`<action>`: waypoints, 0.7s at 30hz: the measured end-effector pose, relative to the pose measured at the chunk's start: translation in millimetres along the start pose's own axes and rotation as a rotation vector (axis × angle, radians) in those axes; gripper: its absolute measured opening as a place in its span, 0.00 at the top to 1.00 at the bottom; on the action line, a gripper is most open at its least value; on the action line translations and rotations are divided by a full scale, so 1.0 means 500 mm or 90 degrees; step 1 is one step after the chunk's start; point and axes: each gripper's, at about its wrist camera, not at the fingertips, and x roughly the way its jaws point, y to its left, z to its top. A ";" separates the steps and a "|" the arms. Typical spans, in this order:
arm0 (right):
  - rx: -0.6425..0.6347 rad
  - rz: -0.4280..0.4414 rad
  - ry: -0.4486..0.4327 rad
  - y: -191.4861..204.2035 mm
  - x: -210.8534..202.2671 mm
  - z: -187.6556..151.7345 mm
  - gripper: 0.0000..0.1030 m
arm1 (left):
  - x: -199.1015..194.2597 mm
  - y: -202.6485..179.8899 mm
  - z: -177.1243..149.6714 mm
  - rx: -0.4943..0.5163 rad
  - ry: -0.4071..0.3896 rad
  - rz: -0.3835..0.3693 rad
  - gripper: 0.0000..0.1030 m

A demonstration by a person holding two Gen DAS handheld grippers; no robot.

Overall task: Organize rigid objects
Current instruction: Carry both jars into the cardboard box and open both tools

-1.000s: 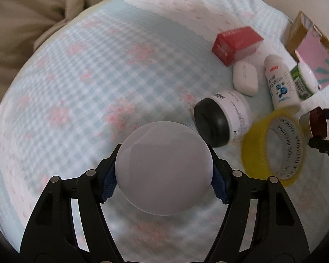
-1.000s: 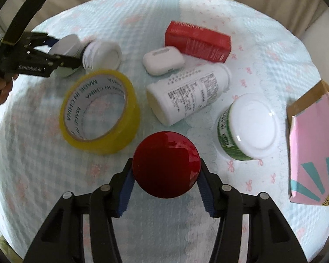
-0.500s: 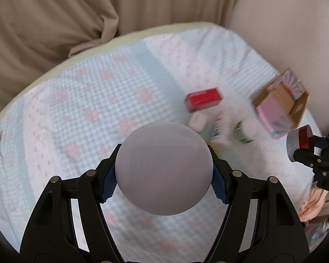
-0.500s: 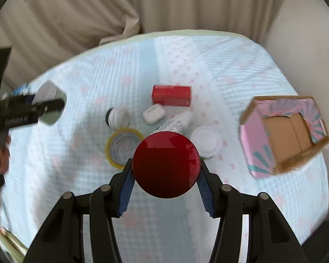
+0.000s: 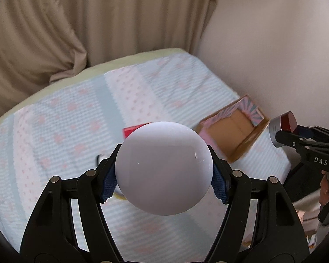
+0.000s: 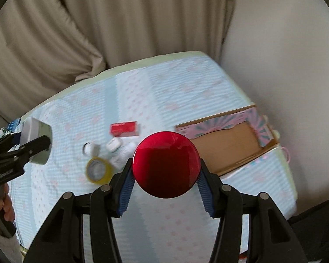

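Note:
My left gripper (image 5: 164, 180) is shut on a round white-lidded jar (image 5: 164, 168), held high above the bed; the jar also shows in the right wrist view (image 6: 36, 141). My right gripper (image 6: 165, 178) is shut on a round red-lidded jar (image 6: 166, 164), also high above the bed; this jar shows at the right of the left wrist view (image 5: 283, 129). An open pink cardboard box (image 6: 228, 144) lies at the bed's right edge, seen too in the left wrist view (image 5: 232, 133).
On the blue patterned bedspread (image 6: 164, 100) lie a red box (image 6: 124, 128), a yellow tape roll (image 6: 98, 170), a white earbud case (image 6: 113, 144), a small jar (image 6: 90, 149) and white bottles partly hidden behind the red lid. Beige curtains (image 6: 98, 22) hang behind; a wall is at right.
Both grippers have risen high and pulled back from the bed with their jars still held. The objects on the bed now look much smaller, and the pink box's opening has come into view.

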 end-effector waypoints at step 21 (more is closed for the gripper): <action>-0.051 0.028 0.095 -0.487 0.215 0.157 0.52 | 0.405 -0.402 0.091 -0.095 0.111 0.022 0.34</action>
